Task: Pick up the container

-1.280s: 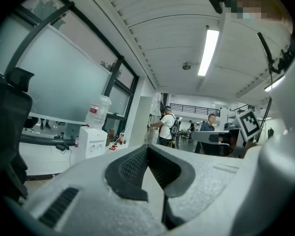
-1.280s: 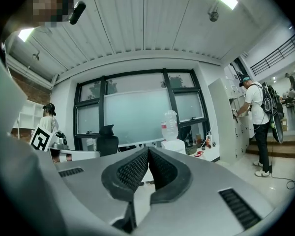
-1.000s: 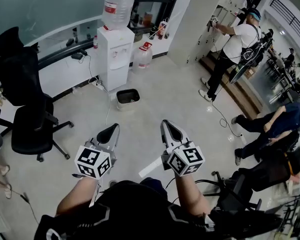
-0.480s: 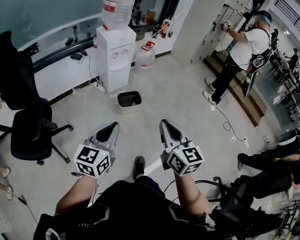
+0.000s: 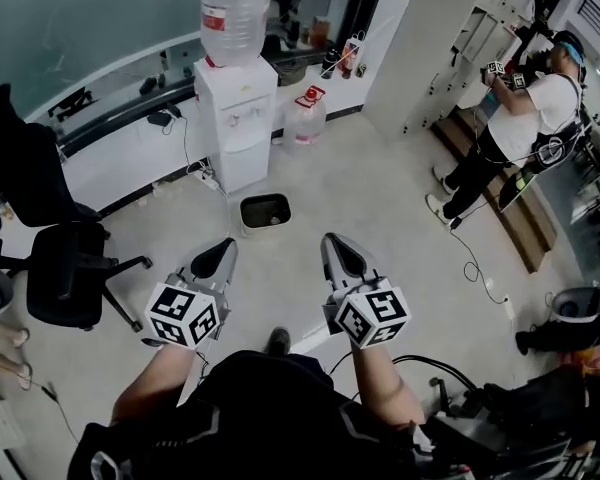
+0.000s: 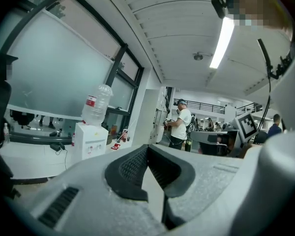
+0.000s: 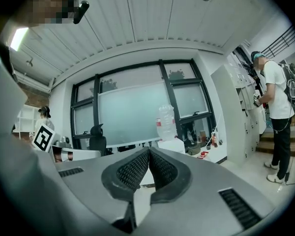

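No container is clearly marked out as the task's own. A small dark bin (image 5: 265,210) stands on the floor ahead, in front of a white water dispenser (image 5: 238,118). My left gripper (image 5: 226,246) and right gripper (image 5: 330,241) are held side by side at waist height, well above the floor and short of the bin. Both are shut with nothing between the jaws. In the left gripper view the left gripper (image 6: 147,148) points at the dispenser (image 6: 90,140) across the room. The right gripper (image 7: 149,151) shows its pads pressed together, empty.
A large water bottle (image 5: 237,13) tops the dispenser and a spare one (image 5: 305,118) stands on the floor beside it. Black office chairs (image 5: 50,268) stand at the left. A person in a white shirt (image 5: 510,133) stands at the right, near cables (image 5: 475,268) on the floor.
The view has drifted forward and left: dispenser and bin sit a little nearer, the person at the right has slid toward the upper right. Both grippers stay shut, held the same way.
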`<action>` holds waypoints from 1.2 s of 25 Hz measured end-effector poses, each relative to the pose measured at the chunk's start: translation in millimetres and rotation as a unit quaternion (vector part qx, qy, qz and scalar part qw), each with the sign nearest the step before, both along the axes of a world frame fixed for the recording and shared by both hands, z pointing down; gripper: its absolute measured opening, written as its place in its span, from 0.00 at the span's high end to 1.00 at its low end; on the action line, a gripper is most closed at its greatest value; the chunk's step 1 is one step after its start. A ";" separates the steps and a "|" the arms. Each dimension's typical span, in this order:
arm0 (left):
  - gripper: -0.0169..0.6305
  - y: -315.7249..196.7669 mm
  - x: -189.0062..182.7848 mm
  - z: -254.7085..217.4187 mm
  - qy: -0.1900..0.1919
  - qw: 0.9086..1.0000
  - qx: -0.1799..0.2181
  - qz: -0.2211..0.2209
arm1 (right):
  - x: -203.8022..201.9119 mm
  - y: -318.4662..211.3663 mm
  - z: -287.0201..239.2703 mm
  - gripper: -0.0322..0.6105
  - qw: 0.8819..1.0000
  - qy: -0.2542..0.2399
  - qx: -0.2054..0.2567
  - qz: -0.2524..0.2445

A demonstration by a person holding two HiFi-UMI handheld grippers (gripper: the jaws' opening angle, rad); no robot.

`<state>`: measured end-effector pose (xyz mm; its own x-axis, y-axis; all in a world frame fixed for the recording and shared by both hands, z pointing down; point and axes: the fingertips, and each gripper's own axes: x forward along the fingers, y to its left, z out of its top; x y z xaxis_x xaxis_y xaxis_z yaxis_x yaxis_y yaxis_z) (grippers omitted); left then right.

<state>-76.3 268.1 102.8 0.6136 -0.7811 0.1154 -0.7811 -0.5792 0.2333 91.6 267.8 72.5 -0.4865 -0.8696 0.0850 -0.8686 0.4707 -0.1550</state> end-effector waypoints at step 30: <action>0.96 -166.4 49.4 21.4 -0.018 0.998 -0.005 -0.052 | 54.4 -184.9 18.6 0.94 0.999 -0.009 -0.004 -0.047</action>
<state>-26.9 101.7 124.1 0.5243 -0.8393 0.1439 -0.8450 -0.4918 0.2101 145.9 82.9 91.1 -0.5674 -0.8193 0.0821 -0.8177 0.5489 -0.1736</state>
